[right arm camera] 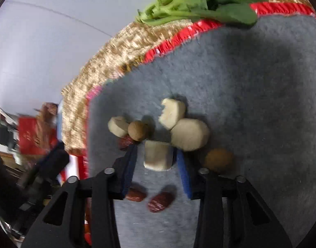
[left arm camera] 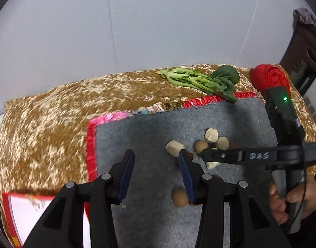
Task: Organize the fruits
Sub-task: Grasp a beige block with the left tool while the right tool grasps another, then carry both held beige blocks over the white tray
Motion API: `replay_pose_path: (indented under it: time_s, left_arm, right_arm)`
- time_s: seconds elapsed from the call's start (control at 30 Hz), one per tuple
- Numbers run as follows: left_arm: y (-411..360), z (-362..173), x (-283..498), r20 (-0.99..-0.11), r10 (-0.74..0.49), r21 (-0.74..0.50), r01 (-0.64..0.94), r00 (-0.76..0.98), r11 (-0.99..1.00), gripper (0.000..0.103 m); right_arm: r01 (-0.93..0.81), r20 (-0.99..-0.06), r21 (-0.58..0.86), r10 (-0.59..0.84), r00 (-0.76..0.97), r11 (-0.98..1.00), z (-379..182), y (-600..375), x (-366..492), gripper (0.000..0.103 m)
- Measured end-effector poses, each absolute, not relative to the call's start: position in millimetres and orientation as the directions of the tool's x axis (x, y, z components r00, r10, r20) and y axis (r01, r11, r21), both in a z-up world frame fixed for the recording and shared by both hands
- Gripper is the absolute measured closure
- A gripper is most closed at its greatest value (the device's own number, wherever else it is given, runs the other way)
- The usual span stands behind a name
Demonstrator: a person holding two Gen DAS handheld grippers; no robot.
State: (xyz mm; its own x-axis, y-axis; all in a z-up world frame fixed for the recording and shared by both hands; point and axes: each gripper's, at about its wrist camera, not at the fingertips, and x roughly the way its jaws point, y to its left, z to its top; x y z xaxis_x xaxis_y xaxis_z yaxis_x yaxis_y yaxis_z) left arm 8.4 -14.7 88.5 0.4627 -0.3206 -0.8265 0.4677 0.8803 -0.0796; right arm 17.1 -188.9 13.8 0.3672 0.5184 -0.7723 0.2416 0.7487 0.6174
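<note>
Right wrist view: right tool [right arm camera: 156,160] spread wide around a pale cut chunk [right arm camera: 157,155] on the grey mat [right arm camera: 250,103], pads not touching it; dates [right arm camera: 160,202] and brown round fruits [right arm camera: 219,160] lie nearby. Left tool [left arm camera: 156,163] is released, empty, over the mat near a brown fruit [left arm camera: 179,198]. Leafy greens [left arm camera: 201,80] sit at the far mat edge.

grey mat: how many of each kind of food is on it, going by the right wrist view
Pale cut root chunks: 4
Round brown fruits: 2
Wrinkled dark red dates: 3
Total: 9
The leafy green vegetable bunch lies mostly off the mat, not counted.
</note>
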Motion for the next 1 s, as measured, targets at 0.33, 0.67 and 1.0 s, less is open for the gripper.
replay_pose_path:
  time_s: [0.33,0.67,1.0]
  left_arm:
    - [-48.7,58.5,23.5,-0.832,-0.385,-0.157,0.497,0.398,0.853,0.059]
    - [-52.3,28.2,35.8,-0.843,-0.385,-0.17,0.494,0.375,0.853,0.076]
    - [-21.0,55.7,9.8,-0.806,-0.427,-0.181,0.516,0.41,0.837,0.077]
  right_arm:
    - [0.215,-0.744,0.655,0.568,0.351,0.725,32.9,-207.6,-6.9,0.075]
    - [0.199,-0.756,0.642,0.568,0.325,0.74,27.4,-208.4,-16.9,0.075]
    - [0.213,-0.74,0.661,0.581,0.339,0.719,22.8,-207.5,-17.9,0.075]
